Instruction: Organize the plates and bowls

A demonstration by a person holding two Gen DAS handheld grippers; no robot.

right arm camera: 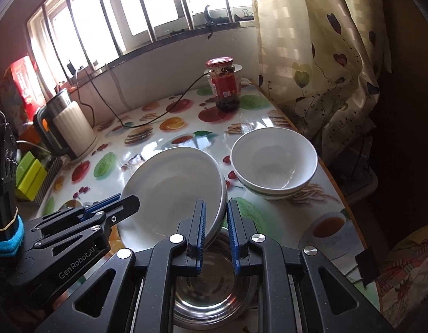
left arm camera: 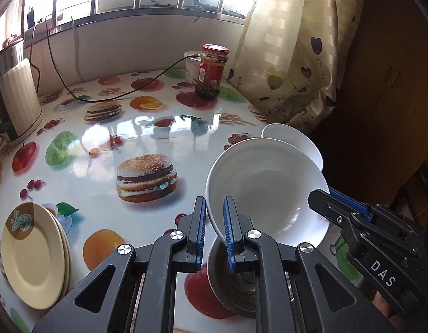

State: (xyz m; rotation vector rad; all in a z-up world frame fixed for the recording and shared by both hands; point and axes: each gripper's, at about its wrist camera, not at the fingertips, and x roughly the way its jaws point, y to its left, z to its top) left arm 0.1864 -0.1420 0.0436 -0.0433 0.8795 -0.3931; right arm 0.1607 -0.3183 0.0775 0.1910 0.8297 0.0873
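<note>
Jaws of both the left gripper and right gripper clamp the white bowl's rim.

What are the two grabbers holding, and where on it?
Both hold the white bowl by its rim: the left gripper at one side, the right gripper at the opposite side.

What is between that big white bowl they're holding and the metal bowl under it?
Nothing visible. The white bowl, tilted and pinched at opposite rims by both grippers, hangs right above the steel bowl, which looks empty.
</note>
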